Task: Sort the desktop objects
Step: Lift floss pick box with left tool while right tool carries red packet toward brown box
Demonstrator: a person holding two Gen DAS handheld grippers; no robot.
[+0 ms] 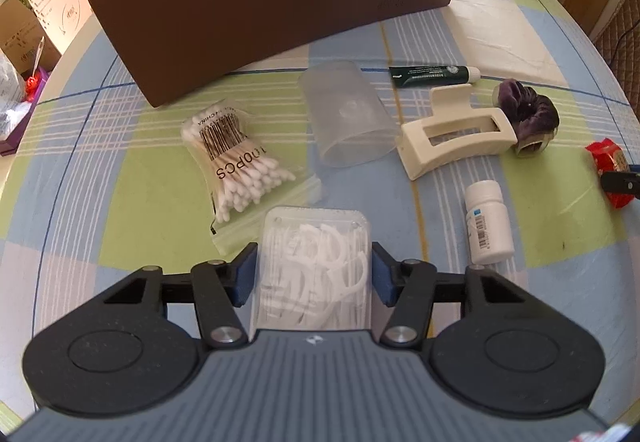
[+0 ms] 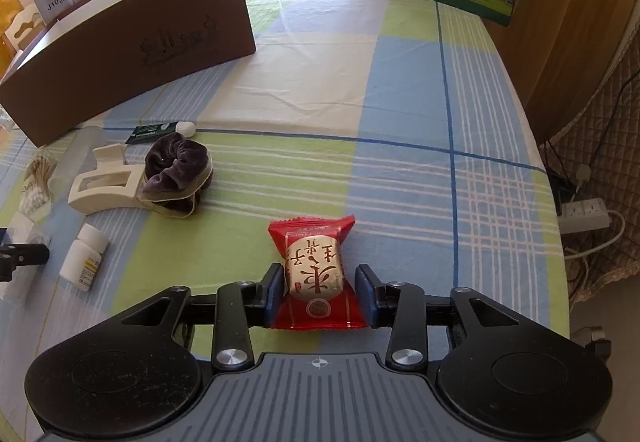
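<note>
Floss-pick box [image 1: 314,266] between left gripper [image 1: 314,274] pads, snack packet [image 2: 316,276] between right gripper [image 2: 319,290] pads

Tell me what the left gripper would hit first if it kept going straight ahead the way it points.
The box of floss picks already sits between the fingers of the left gripper, so it meets that first. Beyond it, probably the clear plastic cup lying on its side, though depth is hard to judge.
</note>
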